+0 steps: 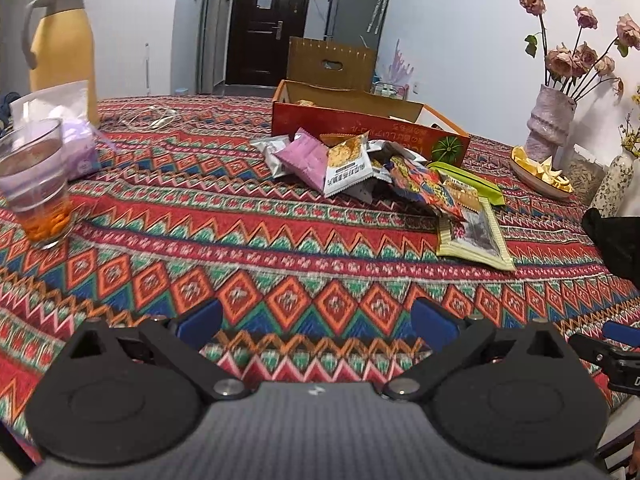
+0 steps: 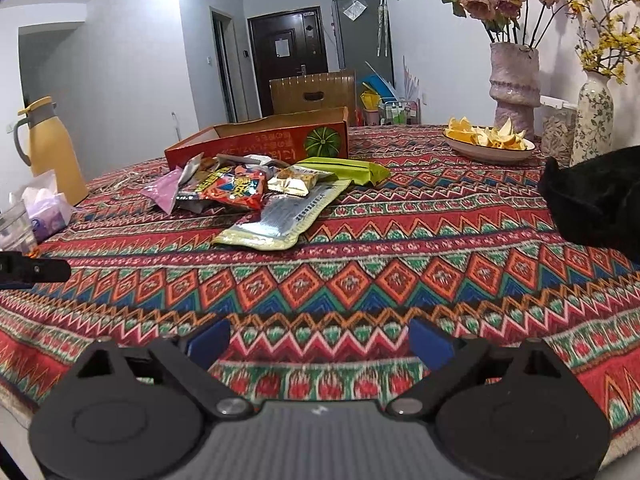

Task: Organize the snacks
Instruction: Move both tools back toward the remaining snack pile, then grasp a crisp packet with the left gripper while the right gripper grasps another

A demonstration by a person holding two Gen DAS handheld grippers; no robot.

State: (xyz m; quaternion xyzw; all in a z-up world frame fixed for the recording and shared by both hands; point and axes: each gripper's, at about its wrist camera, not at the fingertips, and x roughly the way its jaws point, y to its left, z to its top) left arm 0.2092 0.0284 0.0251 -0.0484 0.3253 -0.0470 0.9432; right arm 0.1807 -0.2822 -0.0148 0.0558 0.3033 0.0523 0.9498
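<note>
Ahead of the left gripper's fingers (image 1: 200,316), on the patterned red woven tablecloth covering the table (image 1: 240,248), lies a heap of foil and plastic snack packets (image 1: 360,168), slightly to their right. Directly behind the heap stands an open red cardboard box (image 1: 360,124). Far left of the fingers stands a clear drinking glass (image 1: 36,184), with a yellow thermos jug (image 1: 64,40) behind it. Right of the right gripper's fingers (image 2: 430,340), well beyond them, a shallow bowl of peel (image 2: 488,146) sits before a pale ceramic vase of dried roses (image 2: 514,84).

Both wrist views low over tablecloth (image 1: 280,240), facing door; both share snack pile (image 2: 240,188), red box (image 1: 360,128).
</note>
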